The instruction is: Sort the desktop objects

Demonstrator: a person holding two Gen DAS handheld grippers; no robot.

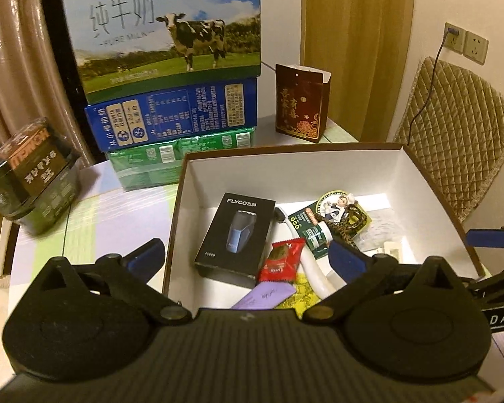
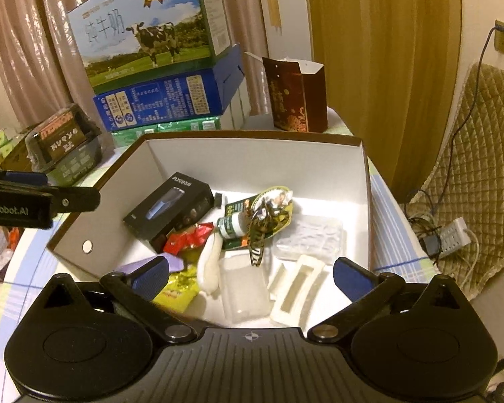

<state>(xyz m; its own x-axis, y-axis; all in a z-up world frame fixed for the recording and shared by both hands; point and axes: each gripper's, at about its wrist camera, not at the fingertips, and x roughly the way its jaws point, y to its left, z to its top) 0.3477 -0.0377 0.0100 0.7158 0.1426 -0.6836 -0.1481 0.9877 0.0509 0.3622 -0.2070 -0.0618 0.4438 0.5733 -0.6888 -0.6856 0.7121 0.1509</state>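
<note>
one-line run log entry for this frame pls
stage: sorting, items in box | left gripper: open, empty, above box | right gripper: open, empty, above box | in box: black shaver box, red packet

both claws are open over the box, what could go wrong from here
The box is crowded: closing the right claw on the clear plastic case might also catch the white tray beside it. The left claw hangs above overlapping items, so the red packet leaning on the black shaver box could slide if either is lifted.
</note>
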